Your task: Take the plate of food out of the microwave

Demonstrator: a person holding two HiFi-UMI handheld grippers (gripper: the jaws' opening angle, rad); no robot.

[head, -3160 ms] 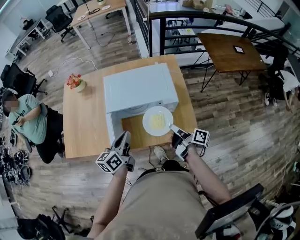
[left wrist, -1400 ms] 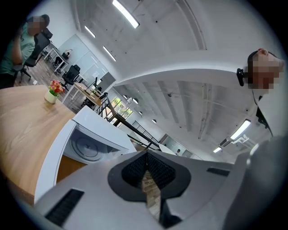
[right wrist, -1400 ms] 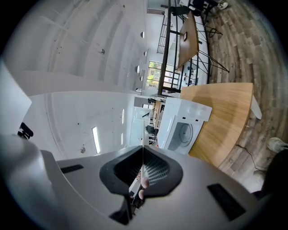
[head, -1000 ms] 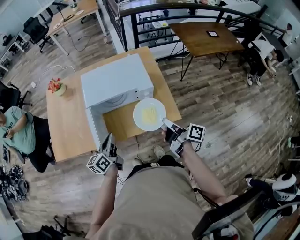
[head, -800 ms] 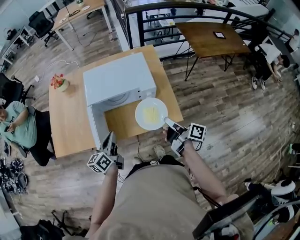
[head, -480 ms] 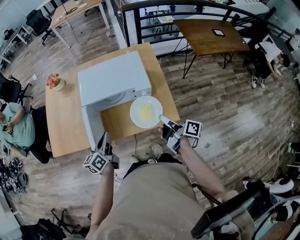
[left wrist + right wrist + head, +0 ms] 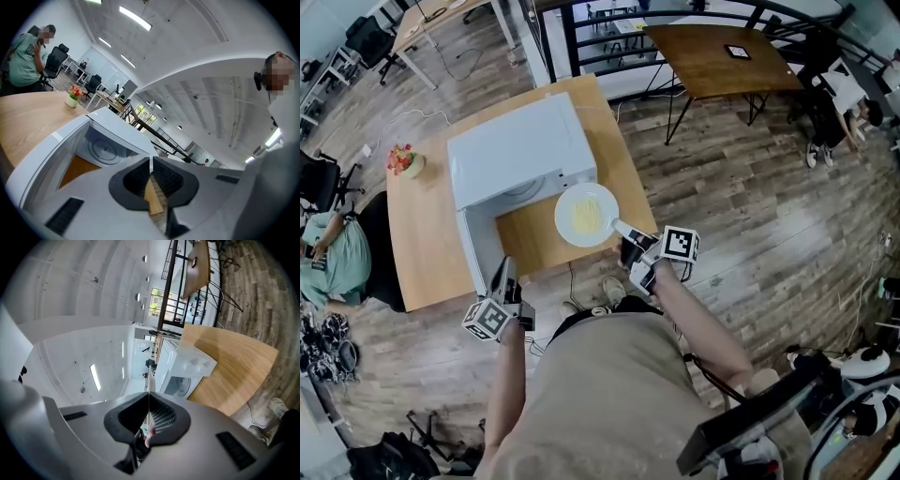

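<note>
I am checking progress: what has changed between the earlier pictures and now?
Almost nothing visibly moved; only the head camera shifted. The right gripper still clamps the plate of food by its rim above the table, before the microwave. The left gripper stays shut, empty, beside the open door.

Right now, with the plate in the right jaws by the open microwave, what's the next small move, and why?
Probably lower the plate gently onto the table in front of the microwave. The right gripper has its jaws shut on the plate's near rim, the plate looks to be outside the open cavity, and bare wood shows right beside it. The food sits level, so keep it flat.
</note>
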